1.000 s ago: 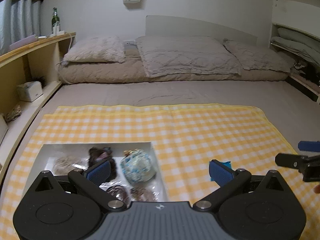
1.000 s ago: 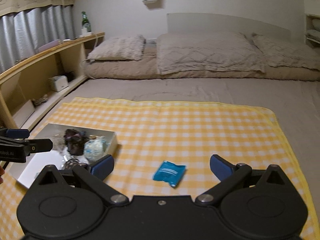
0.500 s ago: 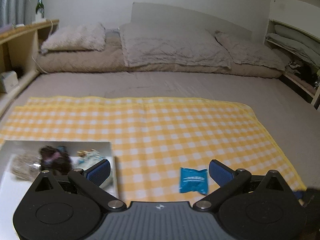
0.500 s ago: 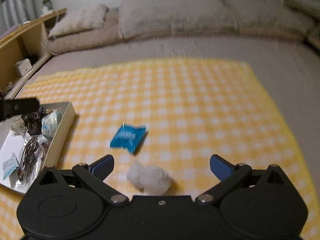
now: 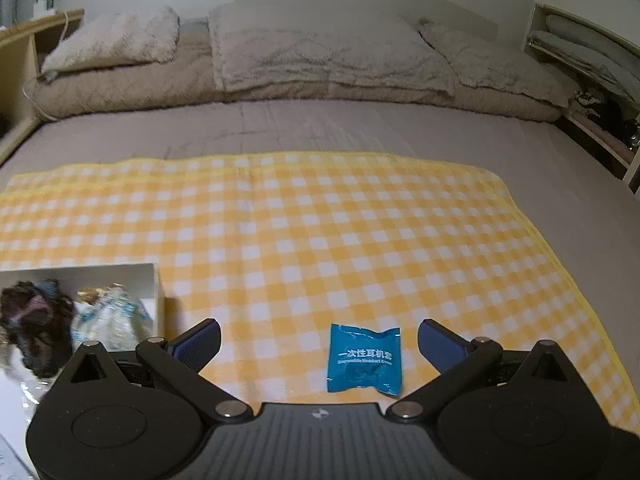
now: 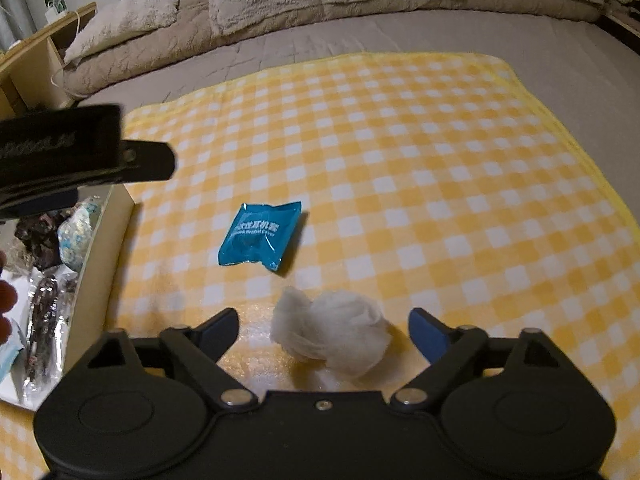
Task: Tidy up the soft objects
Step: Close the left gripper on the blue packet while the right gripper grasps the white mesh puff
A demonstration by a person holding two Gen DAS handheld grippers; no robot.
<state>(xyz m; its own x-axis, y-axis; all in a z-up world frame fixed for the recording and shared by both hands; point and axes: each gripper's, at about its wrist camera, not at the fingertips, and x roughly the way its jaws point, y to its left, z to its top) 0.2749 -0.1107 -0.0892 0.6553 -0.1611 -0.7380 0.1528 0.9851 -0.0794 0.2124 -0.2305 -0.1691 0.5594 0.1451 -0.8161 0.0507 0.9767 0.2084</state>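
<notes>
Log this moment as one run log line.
left gripper: open, blue packet between fingers | right gripper: closing around white cotton wad, no contact

Both wrist fisheyes look steeply down, close over the yellow-and-white checked cloth (image 5: 360,220); each frames the flat blue foil packet (image 6: 260,236) from neighbouring angles.

Your right claw (image 6: 323,330) has just been closing, its jaws apart around the white cotton wad (image 6: 334,330) without pressing it; beyond lies the blue packet (image 6: 258,238) on the checked cloth (image 6: 440,160).
</notes>
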